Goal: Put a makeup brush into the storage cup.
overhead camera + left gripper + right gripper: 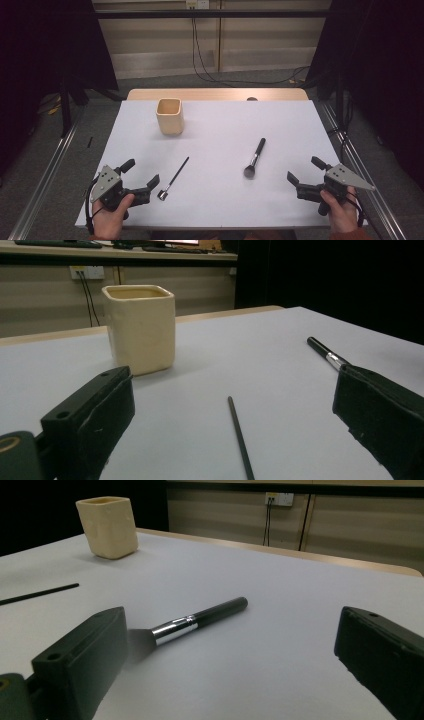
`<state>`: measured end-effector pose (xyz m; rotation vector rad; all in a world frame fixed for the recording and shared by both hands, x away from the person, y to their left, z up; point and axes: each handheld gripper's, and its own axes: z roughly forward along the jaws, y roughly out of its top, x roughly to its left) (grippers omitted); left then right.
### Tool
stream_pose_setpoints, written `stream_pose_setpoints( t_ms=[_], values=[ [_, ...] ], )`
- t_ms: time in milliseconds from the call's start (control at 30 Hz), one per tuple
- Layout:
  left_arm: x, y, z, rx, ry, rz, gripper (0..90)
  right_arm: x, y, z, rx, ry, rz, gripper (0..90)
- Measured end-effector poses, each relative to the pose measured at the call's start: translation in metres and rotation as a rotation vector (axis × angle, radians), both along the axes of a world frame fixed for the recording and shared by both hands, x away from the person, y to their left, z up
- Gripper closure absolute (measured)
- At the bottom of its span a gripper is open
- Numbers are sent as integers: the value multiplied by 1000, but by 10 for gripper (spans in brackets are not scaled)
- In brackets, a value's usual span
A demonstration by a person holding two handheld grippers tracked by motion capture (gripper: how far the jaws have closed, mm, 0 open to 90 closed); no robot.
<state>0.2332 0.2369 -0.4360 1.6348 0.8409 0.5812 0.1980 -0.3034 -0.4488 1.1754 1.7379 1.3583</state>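
Observation:
A cream square cup (170,116) stands upright at the back left of the white table (280,125). A thin black stick with a silver tip (173,179) lies at the front left, and a black makeup brush (255,157) lies right of the middle, bristles toward me. My left gripper (142,172) rests open at the front left, just left of the stick's tip. Its own view has the cup (142,330), the stick (240,437) and the brush handle (325,352) ahead of the left gripper (235,390). My right gripper (304,169) is open at the front right, facing the brush (200,617), with the cup (107,527) farther off.
A wooden strip (215,94) borders the table's far edge. Metal rails (47,170) run along both sides on the floor. Cables (200,60) hang from a wall socket behind, and dark curtains (45,45) close off both sides.

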Motion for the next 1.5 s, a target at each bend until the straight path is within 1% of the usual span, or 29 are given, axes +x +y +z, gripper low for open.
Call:
stream_pose_setpoints(
  t_ms=[33,67,100,267,400,467,500,567,633,700,733,867,900,967,1000,1033,1167,1267,1400,1433,1467,1500],
  values=[
    [0,0,0,0,-1,-4,33,0,0,-1,-2,9,0,7],
    [1,-1,0,-10,3,-6,36,0,1,-2,0,16,2,6],
    [2,-2,0,-10,10,-7,36,0,0,-3,-3,14,7,6],
    [6,-3,-1,-5,15,-3,36,2,-2,-4,12,20,11,4],
    [6,-2,-1,-19,20,-3,37,3,-2,-4,14,23,13,3],
    [5,-2,1,-23,16,-23,44,3,-1,-3,16,21,13,4],
    [5,-3,2,-33,15,-30,51,2,-1,-3,18,21,13,4],
    [4,-4,3,-26,9,-49,62,3,-1,-2,21,20,4,5],
    [4,-5,4,-30,15,-51,61,3,-1,-2,27,21,2,5],
    [5,-6,5,-27,20,-50,51,3,-1,-2,26,23,2,5],
    [6,-6,6,-16,20,-50,47,3,0,-2,24,24,2,5],
    [11,-7,9,-11,27,-41,39,2,1,-1,22,21,5,4],
    [13,-8,10,-3,22,-43,39,2,1,-1,24,19,3,4],
    [15,-10,11,-4,16,-45,38,2,1,-1,24,18,3,4],
    [15,-10,12,4,13,-48,36,2,1,-1,23,20,4,4],
    [16,-12,12,0,15,-49,36,2,1,-1,23,21,5,4],
    [22,-15,15,10,11,-56,35,1,1,0,27,13,17,2],
    [26,-16,17,12,15,-60,34,3,1,-1,38,19,15,1],
    [32,-19,19,26,12,-51,33,4,2,-1,38,24,18,1],
    [34,-20,19,37,8,-46,33,4,2,-1,38,24,18,1],
    [35,-21,20,44,2,-48,27,4,2,-1,38,25,20,1],
    [36,-23,20,45,8,-54,23,4,2,-1,37,24,22,1]
  ],
)
